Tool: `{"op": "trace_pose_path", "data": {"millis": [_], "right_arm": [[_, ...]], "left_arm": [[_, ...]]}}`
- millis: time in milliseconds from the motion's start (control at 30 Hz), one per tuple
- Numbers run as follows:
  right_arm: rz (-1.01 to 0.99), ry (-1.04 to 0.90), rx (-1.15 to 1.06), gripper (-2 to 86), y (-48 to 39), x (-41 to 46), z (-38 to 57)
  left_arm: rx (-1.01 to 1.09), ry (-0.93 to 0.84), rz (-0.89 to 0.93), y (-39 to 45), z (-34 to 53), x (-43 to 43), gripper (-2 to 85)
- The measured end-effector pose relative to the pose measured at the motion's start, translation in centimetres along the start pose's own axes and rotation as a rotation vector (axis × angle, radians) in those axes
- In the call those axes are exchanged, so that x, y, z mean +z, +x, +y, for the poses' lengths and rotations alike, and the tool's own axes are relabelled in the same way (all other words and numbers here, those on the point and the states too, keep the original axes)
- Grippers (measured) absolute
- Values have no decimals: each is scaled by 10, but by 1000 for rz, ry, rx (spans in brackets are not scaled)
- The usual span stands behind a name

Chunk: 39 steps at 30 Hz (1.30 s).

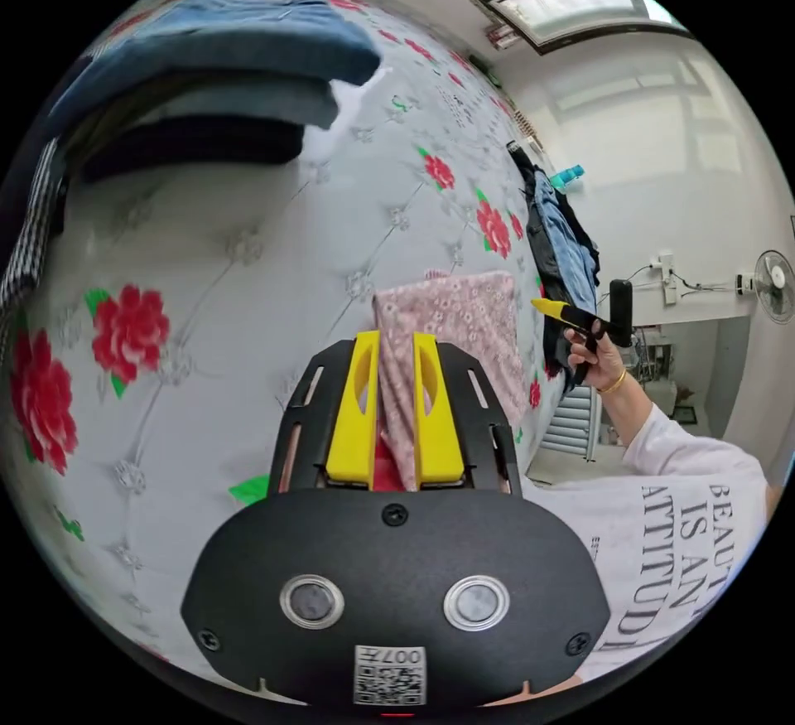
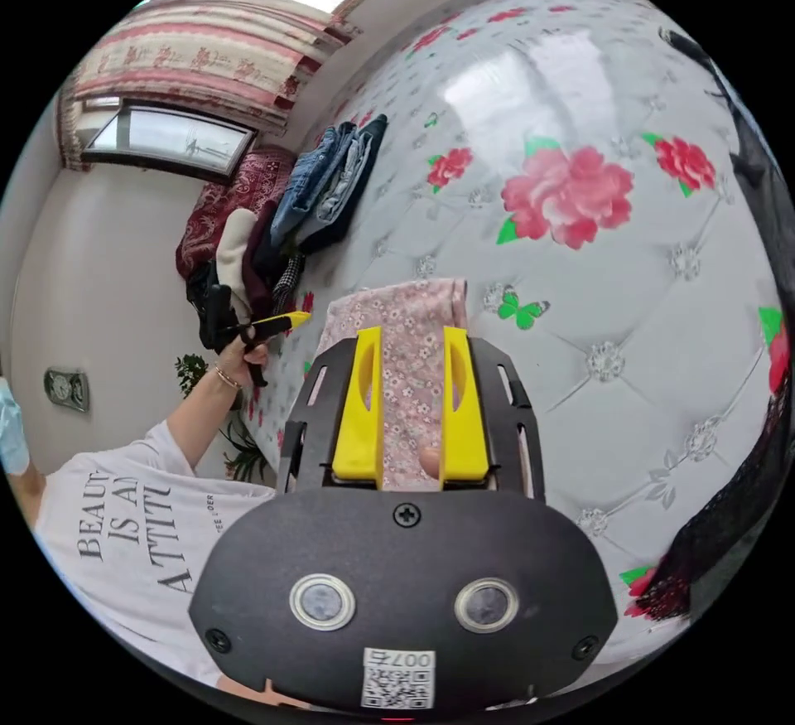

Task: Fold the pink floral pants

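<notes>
The pink floral pants (image 1: 468,319) stretch as a folded band between my two grippers, above a white bed sheet with red flowers (image 1: 248,277). In the left gripper view my left gripper (image 1: 396,340) is shut on one end of the pants, with the cloth running up between its yellow jaws. A hand holds the right gripper (image 1: 553,311) at the far end of the pants. In the right gripper view my right gripper (image 2: 411,335) has the pants (image 2: 406,319) between its jaws, and the left gripper (image 2: 286,321) is at their far corner.
A stack of folded jeans and dark clothes (image 1: 215,87) lies on the bed. A heap of clothes (image 1: 563,244) sits at the bed's edge, and another clothes pile (image 2: 323,178) is by the wall. The person's white printed shirt (image 2: 132,526) is close by. A fan (image 1: 774,286) hangs on the wall.
</notes>
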State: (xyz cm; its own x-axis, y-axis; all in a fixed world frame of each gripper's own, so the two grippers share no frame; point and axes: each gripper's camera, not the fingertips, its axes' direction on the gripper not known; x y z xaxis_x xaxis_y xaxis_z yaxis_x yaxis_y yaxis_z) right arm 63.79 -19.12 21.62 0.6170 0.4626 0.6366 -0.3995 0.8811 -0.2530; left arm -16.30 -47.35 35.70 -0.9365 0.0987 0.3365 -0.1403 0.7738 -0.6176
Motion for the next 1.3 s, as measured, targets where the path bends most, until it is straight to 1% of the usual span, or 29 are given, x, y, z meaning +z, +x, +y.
{"op": "trace_pose_path", "data": {"millis": [133, 200, 267, 333, 433, 467, 500, 600, 633, 667, 733, 800, 867, 933, 1000, 1033, 1067, 1100, 1167, 1200, 1267, 1300], "right_arm": [[-53, -53, 57, 105, 30, -8, 43], [-117, -83, 114, 116, 47, -15, 71], [-137, -95, 139, 120, 55, -21, 89], [-153, -120, 160, 121, 63, -22, 101], [-256, -115, 190, 116, 71, -12, 109], [-306, -112, 199, 111, 71, -5, 108], [-343, -115, 205, 103, 71, 5, 107], [-351, -128, 266, 68, 73, 20, 105], [-353, -134, 281, 60, 74, 20, 105], [-373, -128, 294, 43, 72, 17, 107], [-423, -84, 286, 25, 63, 4, 106], [-472, -32, 241, 12, 39, -22, 94], [-519, -11, 208, 7, 18, -38, 75], [-572, 5, 150, 5, -5, -52, 43], [-579, 27, 22, 5, -50, -70, -14], [-571, 38, -18, 5, -64, -74, -28], [-558, 63, -106, 5, -95, -82, -56], [-563, 97, -187, 5, -126, -89, -81], [-590, 145, -303, 6, -170, -95, -112], [-600, 172, -370, 6, -196, -93, -129], [-596, 205, -417, 6, -227, -79, -150], [-579, 215, -431, 7, -242, -63, -161]], "left_arm": [[-20, -10, 166, -24, 66, -4, 99], [-33, 22, 259, -28, 96, -5, 122], [-82, 52, 349, -34, 129, -4, 150], [-113, 43, 388, -36, 145, 5, 165], [-113, -30, 439, -29, 151, 28, 180], [-106, -29, 453, -25, 147, 33, 182], [-102, -27, 457, -23, 143, 35, 180], [-79, -64, 448, -17, 123, 48, 153], [-133, -113, 411, -24, 117, 54, 99], [-197, -128, 415, -31, 114, 53, 67], [-197, -86, 475, -30, 109, 41, 56], [-148, -35, 506, -21, 101, 18, 52], [-118, 13, 586, -15, 82, -14, 51], [-95, 61, 655, -14, 55, -41, 50], [-31, 120, 672, -10, 18, -76, 50], [26, 154, 651, -3, -9, -102, 49], [92, 194, 612, 5, -35, -132, 49], [124, 216, 592, 10, -46, -147, 49], [251, 314, 528, 24, -79, -208, 49], [276, 339, 519, 26, -84, -221, 49], [319, 422, 451, 26, -98, -262, 50], [317, 435, 425, 24, -100, -269, 50]]}}
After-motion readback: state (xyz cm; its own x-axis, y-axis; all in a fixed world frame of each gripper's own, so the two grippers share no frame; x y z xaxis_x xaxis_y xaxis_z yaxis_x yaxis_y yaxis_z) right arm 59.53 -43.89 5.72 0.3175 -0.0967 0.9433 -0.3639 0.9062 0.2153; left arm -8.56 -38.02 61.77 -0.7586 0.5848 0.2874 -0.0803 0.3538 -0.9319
